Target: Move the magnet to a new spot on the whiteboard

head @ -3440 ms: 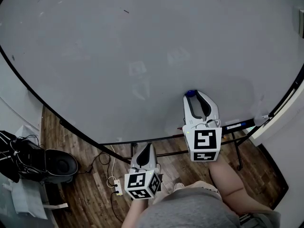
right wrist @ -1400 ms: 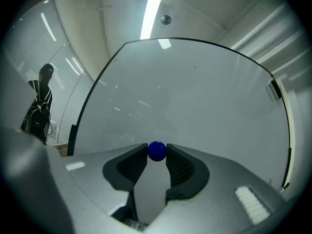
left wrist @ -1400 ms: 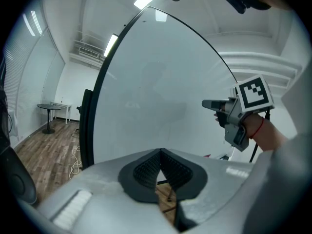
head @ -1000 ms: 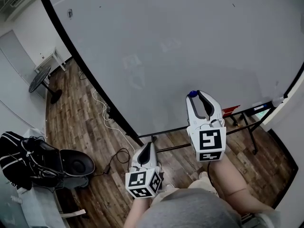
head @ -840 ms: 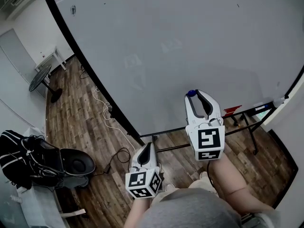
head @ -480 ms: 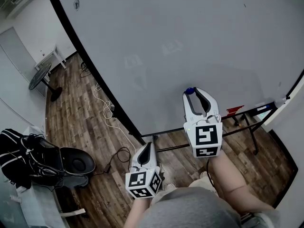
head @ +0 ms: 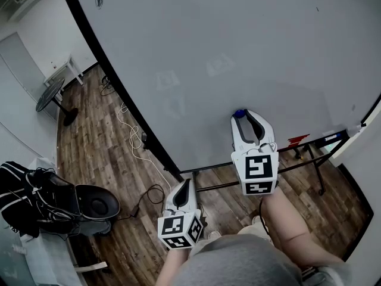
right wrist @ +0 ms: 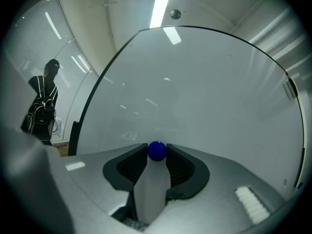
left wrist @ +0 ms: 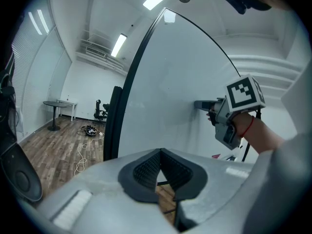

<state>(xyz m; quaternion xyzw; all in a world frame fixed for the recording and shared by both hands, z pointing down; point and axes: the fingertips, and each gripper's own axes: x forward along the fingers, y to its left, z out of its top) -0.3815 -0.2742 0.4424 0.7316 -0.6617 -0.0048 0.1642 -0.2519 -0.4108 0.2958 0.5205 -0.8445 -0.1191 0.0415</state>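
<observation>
The right claw (head: 246, 117) is clenched on the small round blue magnet (right wrist: 156, 150), pinching it only at the very tips of its dark ribbed pads, and it holds the magnet against or just off the lower part of the large white whiteboard with a black frame (head: 238, 40). That shallow grip on a smooth ball is the main risk: a sideways drag across the board could roll the magnet out of the pads, or the board's pull could snatch it loose before the chosen spot is reached. If the claw lets go while the magnet is off the surface, it would probably drop to the wooden plank floor (head: 113, 154). The bottom frame is also close, so a low placement could land on the edge. The left claw (left wrist: 158, 165) is clenched on nothing and hangs low, well apart from the board. No view settles whether the magnet actually touches the board. Its back face is hidden, and in the left gripper view it cannot be told apart from the claw tip. The board's edges are cut off in the head view, and its faint marks are too small to read.
</observation>
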